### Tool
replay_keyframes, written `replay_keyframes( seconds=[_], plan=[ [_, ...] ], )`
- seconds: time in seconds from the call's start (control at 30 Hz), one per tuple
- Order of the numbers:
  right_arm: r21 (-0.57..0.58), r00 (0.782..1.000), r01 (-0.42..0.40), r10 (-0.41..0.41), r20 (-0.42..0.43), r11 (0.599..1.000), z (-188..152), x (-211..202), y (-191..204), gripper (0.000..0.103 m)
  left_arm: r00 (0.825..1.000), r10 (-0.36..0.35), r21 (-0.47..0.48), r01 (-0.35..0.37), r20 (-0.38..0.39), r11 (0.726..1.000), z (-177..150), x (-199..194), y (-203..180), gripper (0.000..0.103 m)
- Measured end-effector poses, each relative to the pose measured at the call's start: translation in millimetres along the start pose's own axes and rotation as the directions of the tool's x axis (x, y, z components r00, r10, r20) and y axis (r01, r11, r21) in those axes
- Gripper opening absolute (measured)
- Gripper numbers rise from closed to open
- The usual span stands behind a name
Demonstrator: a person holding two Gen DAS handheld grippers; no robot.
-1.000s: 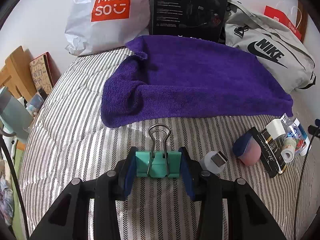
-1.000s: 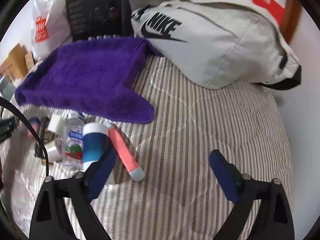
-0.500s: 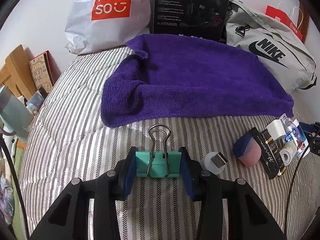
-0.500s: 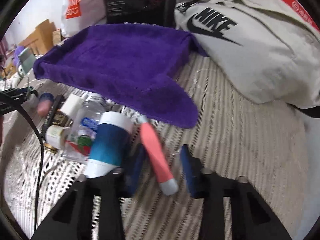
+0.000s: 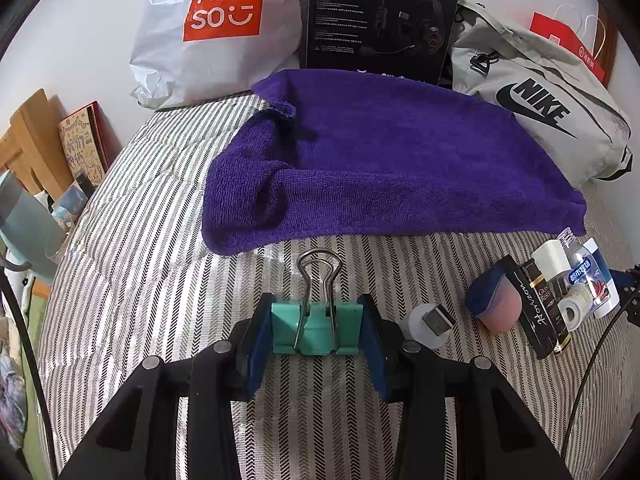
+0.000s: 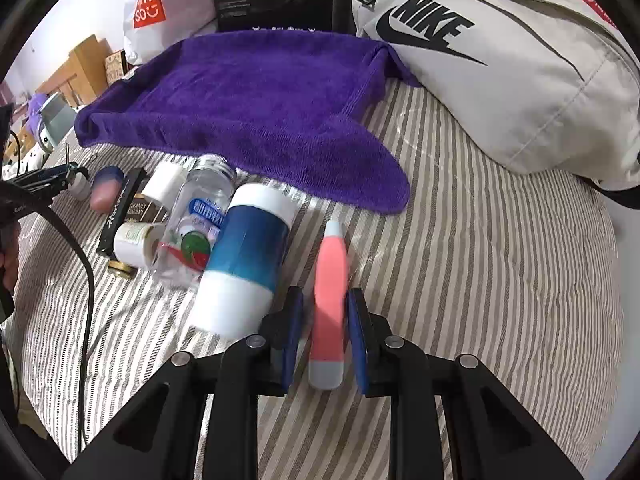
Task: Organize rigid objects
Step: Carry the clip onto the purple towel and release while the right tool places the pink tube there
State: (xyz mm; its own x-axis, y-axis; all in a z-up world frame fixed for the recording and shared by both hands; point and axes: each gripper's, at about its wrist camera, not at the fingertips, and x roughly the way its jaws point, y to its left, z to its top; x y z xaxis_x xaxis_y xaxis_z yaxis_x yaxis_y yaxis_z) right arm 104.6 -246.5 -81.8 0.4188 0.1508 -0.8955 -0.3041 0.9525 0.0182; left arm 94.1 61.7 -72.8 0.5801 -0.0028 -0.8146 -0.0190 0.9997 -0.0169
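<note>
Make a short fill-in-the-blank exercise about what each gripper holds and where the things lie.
1. The left gripper is shut on a teal ____ clip.
2. The right gripper closes around a ____ pen-shaped tube.
3. The towel on the striped bed is ____.

Missing words: binder; pink; purple

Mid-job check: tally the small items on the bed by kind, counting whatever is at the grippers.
Binder clip, in left gripper: 1
Pink stick, between right gripper fingers: 1
Black boxes: 2
Containers, namely clear bottle, blue-and-white canister, small white jar: 3
White cube: 1
Pink-and-blue rounded piece: 1
White round piece: 1
Total: 10
</note>
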Motion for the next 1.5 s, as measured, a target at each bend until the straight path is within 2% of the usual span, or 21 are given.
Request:
replay_keyframes(
  seconds=[0.13, 0.2, 0.4, 0.53, 0.8, 1.13, 1.5],
  plan=[
    [-0.015, 1.000, 0.004, -0.004, 0.008, 1.000, -3, -1, 1, 0.021, 1.000, -0.004, -0.003, 0.004, 0.004, 1.000, 0, 0, 0, 0.039],
    [-0.010, 1.000, 0.000, 0.000, 0.011, 1.000, -5, -3, 1, 0.016, 1.000, -0.005, -0.004, 0.005, 0.009, 1.000, 0, -1, 0, 0.039],
    [0.038, 1.000, -0.017, 0.018, -0.007, 0.999, -11, -14, -8, 0.016, 0.999, -0.036, -0.032, 0.037, 0.002, 0.999, 1, -3, 6, 0.039],
    [0.076, 1.000, -0.027, 0.026, 0.011, 0.997, -16, -30, -13, 0.016, 0.998, -0.055, -0.050, 0.055, -0.009, 0.997, -1, -9, 10, 0.039],
    [0.101, 0.998, -0.050, 0.047, 0.033, 0.994, -8, -44, -19, 0.016, 0.999, -0.046, -0.048, 0.047, 0.013, 0.998, 4, -30, 14, 0.039],
    [0.075, 0.988, -0.130, 0.124, 0.087, 0.989, 38, -47, 0, 0.016, 0.998, -0.023, -0.048, 0.026, 0.058, 0.999, 34, -53, 23, 0.039],
    [0.081, 0.979, -0.171, 0.161, 0.123, 0.982, 112, -24, 8, 0.016, 0.993, -0.048, -0.005, 0.049, 0.106, 0.999, 100, -47, 15, 0.039]
  ],
)
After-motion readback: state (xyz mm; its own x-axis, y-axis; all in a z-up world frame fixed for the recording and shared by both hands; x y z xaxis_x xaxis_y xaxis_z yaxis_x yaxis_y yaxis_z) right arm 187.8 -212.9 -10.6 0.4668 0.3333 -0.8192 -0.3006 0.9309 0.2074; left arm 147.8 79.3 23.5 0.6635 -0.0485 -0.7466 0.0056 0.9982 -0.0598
